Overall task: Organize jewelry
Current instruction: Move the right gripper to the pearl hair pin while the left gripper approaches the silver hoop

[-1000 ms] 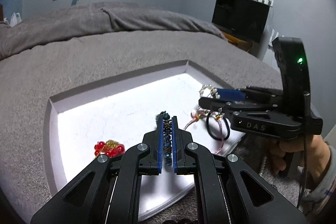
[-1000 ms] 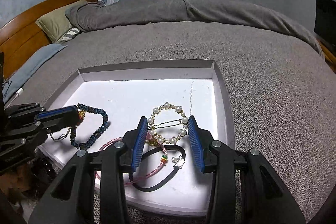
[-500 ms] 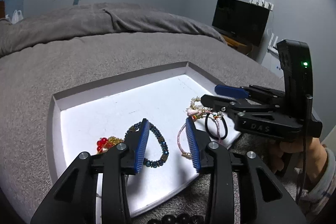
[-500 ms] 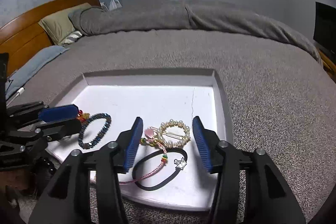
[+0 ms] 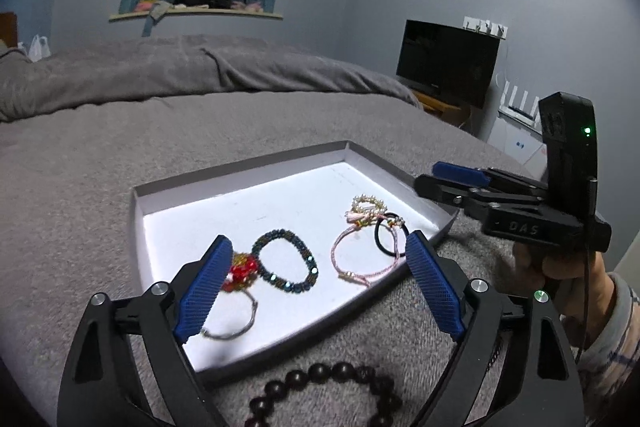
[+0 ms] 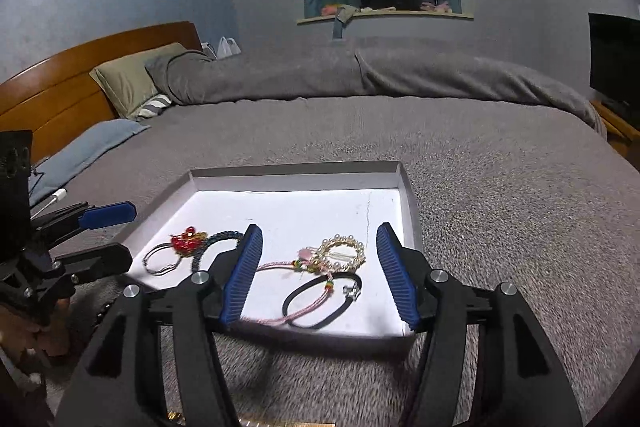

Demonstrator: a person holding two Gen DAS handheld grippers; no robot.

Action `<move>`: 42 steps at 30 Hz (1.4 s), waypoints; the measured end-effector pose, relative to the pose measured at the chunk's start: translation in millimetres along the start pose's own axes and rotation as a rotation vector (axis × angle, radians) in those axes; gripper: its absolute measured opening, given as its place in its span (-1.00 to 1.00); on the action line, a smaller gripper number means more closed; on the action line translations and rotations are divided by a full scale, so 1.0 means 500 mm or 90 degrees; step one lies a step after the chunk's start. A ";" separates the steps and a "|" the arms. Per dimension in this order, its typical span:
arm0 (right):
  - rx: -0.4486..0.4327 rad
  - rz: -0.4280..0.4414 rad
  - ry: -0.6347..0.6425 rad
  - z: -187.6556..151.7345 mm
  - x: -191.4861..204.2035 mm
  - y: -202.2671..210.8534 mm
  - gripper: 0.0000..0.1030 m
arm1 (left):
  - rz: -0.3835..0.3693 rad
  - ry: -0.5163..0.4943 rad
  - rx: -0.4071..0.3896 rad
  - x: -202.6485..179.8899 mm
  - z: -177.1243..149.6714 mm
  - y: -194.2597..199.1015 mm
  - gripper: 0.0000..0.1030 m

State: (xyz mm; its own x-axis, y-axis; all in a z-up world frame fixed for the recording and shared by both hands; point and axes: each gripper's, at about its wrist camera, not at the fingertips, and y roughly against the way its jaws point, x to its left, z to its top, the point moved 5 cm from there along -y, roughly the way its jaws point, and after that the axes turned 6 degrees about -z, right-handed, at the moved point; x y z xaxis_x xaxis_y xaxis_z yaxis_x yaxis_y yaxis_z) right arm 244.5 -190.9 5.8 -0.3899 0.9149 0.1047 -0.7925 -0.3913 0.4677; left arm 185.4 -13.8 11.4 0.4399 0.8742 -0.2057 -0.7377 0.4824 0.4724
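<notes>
A shallow white tray lies on the grey bed. In it lie a dark blue bead bracelet, a red bead charm on a wire ring, a pearl ring clip, a pink cord bracelet and a black hair tie. A dark wooden bead bracelet lies on the bed in front of the tray. My left gripper is open and empty above the tray's near edge. My right gripper is open and empty, raised over the tray's near right part.
The grey bedspread surrounds the tray. A folded duvet, pillows and a wooden headboard are at the far side. A dark monitor stands to the right of the bed.
My left gripper opened, let go of the dark blue bead bracelet, which now lies in the tray, and pulled back. My right gripper also lifted and drew back from the tray.
</notes>
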 end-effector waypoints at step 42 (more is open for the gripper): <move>0.063 0.023 -0.013 -0.143 -0.028 0.103 0.31 | 0.004 -0.081 0.070 -0.053 -0.164 0.106 0.66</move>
State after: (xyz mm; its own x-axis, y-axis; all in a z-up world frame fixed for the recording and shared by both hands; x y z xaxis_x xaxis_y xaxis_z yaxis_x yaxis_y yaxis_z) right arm 175.6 -230.8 -34.4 -0.4069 0.9026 0.1402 -0.7281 -0.4132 0.5470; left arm 92.7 -6.5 -28.1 0.5016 0.8597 -0.0960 -0.6833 0.4619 0.5655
